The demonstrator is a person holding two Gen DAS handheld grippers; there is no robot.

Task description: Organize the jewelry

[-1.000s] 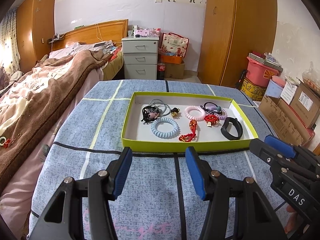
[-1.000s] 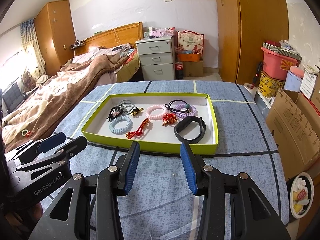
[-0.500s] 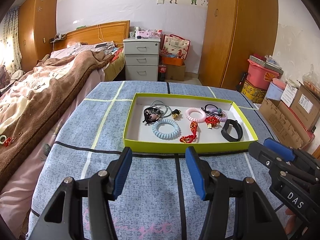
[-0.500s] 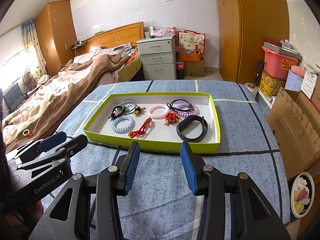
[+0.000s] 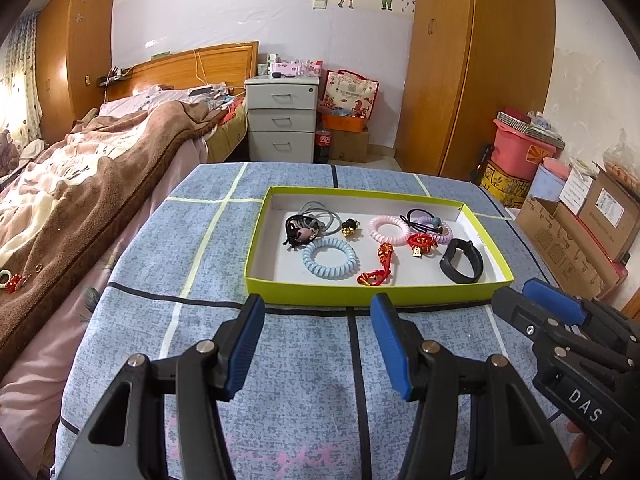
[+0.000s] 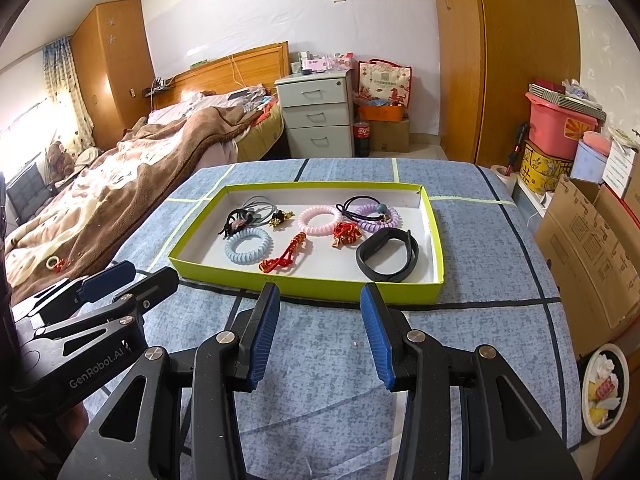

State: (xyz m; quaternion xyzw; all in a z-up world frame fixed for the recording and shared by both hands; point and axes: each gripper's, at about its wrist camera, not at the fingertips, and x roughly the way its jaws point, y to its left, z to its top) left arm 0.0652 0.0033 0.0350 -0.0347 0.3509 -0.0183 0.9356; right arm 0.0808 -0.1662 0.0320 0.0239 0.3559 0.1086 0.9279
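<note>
Bedroom table (image 5: 160, 360) in blue patterned cloth: your left gripper (image 5: 316, 344) and right gripper (image 6: 318, 332) hover with fingers spread, empty, before a shallow lime-green cardboard tray (image 6: 320, 289) of what look like hair ties.

The gray hair ties (image 5: 320, 214) lie partly hidden under the black hair tie (image 5: 298, 229).

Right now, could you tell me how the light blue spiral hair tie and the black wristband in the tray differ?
The light blue spiral hair tie is a coiled, ridged ring; the black wristband is a smooth, flat strap. The hair tie lies flat as a round circle, while the wristband stands on its edge in a flattened oval. The hair tie sits left of the red knot charm, the wristband to its right. Both rest untouched in the green tray.
</note>
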